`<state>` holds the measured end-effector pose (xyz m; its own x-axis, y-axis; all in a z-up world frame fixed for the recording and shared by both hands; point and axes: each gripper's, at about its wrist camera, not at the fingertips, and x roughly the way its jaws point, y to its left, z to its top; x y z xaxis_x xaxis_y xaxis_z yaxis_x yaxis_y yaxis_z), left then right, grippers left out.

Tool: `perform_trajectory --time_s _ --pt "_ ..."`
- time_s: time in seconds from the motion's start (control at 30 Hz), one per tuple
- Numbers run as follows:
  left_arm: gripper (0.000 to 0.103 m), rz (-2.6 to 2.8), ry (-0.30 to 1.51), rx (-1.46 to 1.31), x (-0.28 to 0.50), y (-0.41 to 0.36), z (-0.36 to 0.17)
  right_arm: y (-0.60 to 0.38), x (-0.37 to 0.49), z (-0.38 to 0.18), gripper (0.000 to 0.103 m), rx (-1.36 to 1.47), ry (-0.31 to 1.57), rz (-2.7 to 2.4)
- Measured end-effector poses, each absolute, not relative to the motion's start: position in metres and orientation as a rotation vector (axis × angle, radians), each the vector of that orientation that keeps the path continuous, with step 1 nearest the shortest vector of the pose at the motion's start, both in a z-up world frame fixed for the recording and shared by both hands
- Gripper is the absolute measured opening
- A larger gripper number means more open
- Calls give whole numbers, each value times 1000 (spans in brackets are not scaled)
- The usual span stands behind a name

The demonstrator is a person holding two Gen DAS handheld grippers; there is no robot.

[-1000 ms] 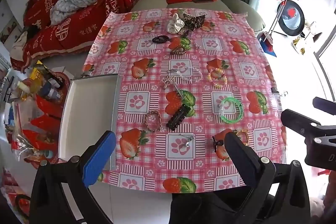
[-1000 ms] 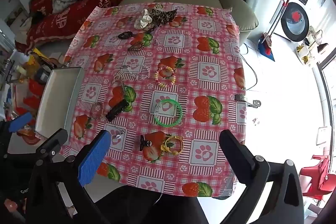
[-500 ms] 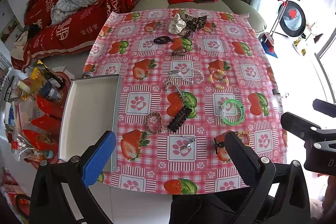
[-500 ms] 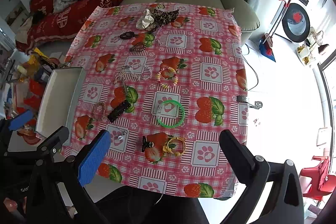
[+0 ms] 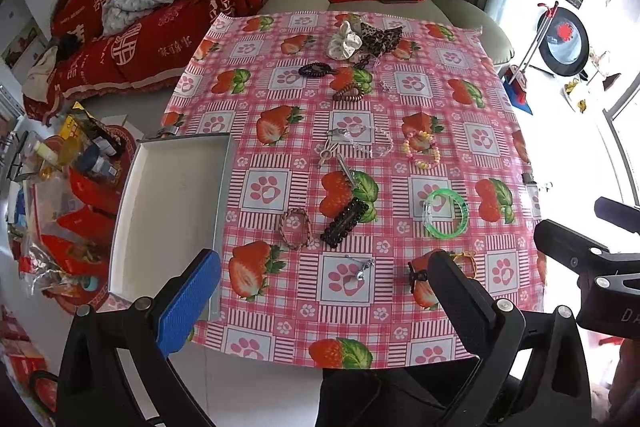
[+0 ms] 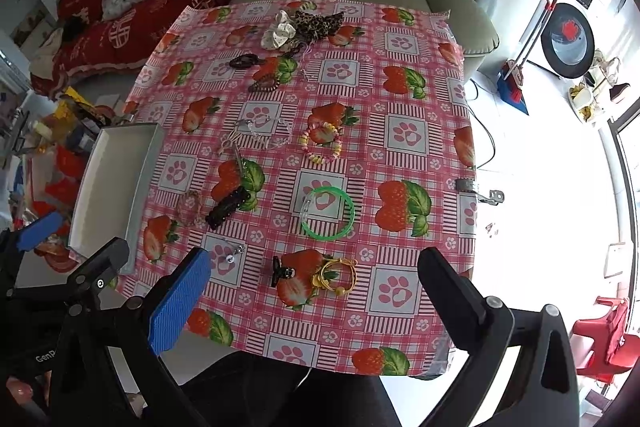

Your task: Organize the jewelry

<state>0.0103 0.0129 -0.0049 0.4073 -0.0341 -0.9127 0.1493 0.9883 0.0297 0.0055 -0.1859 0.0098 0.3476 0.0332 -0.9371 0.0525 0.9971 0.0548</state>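
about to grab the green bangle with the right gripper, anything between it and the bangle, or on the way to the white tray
Nothing visible blocks the open right gripper from the green bangle. Straight toward the white tray, the black hair clip and braided bracelet lie flat on the cloth; lifting the bangle should clear them.

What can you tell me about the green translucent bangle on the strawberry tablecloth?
The green translucent plastic bangle is a thin, glossy ring lying flat on the pink strawberry-print tablecloth, framing a paw-print square. One short stretch on its left side looks clear rather than green. It sits alone on the cloth, untouched by any other piece or by either gripper.
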Motion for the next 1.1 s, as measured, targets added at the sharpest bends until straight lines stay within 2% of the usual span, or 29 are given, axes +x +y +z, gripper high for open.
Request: perform_trajectory --time_s 1.1 --pt "103 -117 1143 112 12 15 -5 -181 4 10 103 75 1215 -12"
